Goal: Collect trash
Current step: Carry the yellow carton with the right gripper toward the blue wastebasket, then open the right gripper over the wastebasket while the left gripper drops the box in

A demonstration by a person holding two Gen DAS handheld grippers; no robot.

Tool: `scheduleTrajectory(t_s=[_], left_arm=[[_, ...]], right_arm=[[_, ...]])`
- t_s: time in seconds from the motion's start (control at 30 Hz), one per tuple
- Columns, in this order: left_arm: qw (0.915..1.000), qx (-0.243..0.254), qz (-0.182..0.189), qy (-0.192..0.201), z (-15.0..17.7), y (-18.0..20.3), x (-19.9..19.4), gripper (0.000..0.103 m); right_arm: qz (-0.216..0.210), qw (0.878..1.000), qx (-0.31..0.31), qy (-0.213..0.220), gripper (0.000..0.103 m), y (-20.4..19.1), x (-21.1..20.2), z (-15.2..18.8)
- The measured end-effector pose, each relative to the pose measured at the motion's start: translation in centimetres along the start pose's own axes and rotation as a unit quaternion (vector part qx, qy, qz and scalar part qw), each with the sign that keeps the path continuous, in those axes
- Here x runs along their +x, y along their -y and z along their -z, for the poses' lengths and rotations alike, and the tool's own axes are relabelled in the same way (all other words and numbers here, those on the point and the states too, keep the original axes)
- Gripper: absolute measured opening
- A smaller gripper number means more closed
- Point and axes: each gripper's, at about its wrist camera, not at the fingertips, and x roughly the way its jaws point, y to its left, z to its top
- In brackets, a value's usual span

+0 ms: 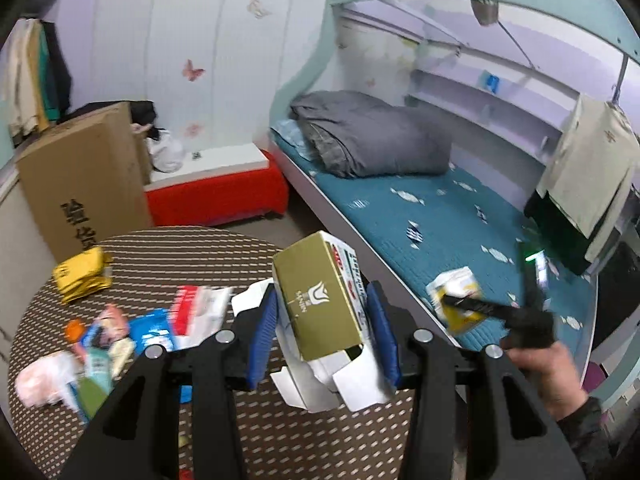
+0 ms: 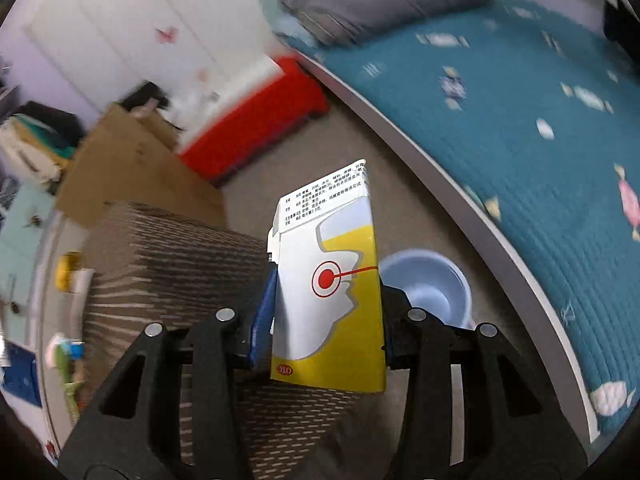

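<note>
Left gripper (image 1: 322,316) clamps a gold-and-white carton (image 1: 320,300) between its blue pads (image 1: 264,328); the carton's torn white flaps hang open toward the camera end. Under and left of this claw sits a round table (image 1: 256,432) with a brown woven cover, and a scatter of wrappers and packets (image 1: 120,340) lies left of the jaws, with a crumpled gold pouch (image 1: 82,276) farther left, near the table's far edge. A big cardboard box (image 1: 84,184) stands beyond the table; a red bench (image 1: 218,196) is ahead. Right of the left claw, a hand (image 1: 548,372) carries the right gripper (image 2: 326,316), blurred in that view, over the teal bed (image 1: 448,216). In the right wrist view the right gripper is closed on a yellow-and-white medicine box (image 2: 332,304), upright between the fingers, red target printed on its face. Just right of and beyond this claw, a pale blue bin (image 2: 428,292) sits on the floor; the table edge is to its left, the bed to its right.
</note>
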Motion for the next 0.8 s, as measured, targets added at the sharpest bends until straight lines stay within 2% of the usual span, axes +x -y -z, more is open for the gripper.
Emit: scheduleTrajectory(t_s=[0.2, 0.27, 0.37, 0.53, 0.8], left_arm=[[0.9986, 0.025, 0.018, -0.042, -0.5, 3.7, 5.6, 0.044], [0.9972, 0.035, 0.025, -0.061, -0.6, 5.1, 7.8, 0.044], [0.9948, 0.050, 0.031, -0.083, -0.5, 6.8, 10.5, 0.044], [0.9882, 0.075, 0.050, -0.124, -0.1, 9.9, 15.1, 0.044], [0.9731, 0.104, 0.076, -0.191, 0.9, 14.7, 21.8, 0.044]], right_arm=[[0.017, 0.998, 0.042, -0.045, 0.048, 4.6, 7.3, 0.1], [0.017, 0.996, 0.058, -0.058, 0.064, 5.7, 9.0, -0.1], [0.010, 0.994, 0.088, -0.065, 0.072, 8.0, 10.3, 0.2], [0.006, 0.993, 0.117, -0.029, 0.077, 10.1, 7.7, 0.2], [-0.007, 0.991, 0.120, 0.061, 0.084, 11.2, -0.3, -1.2]])
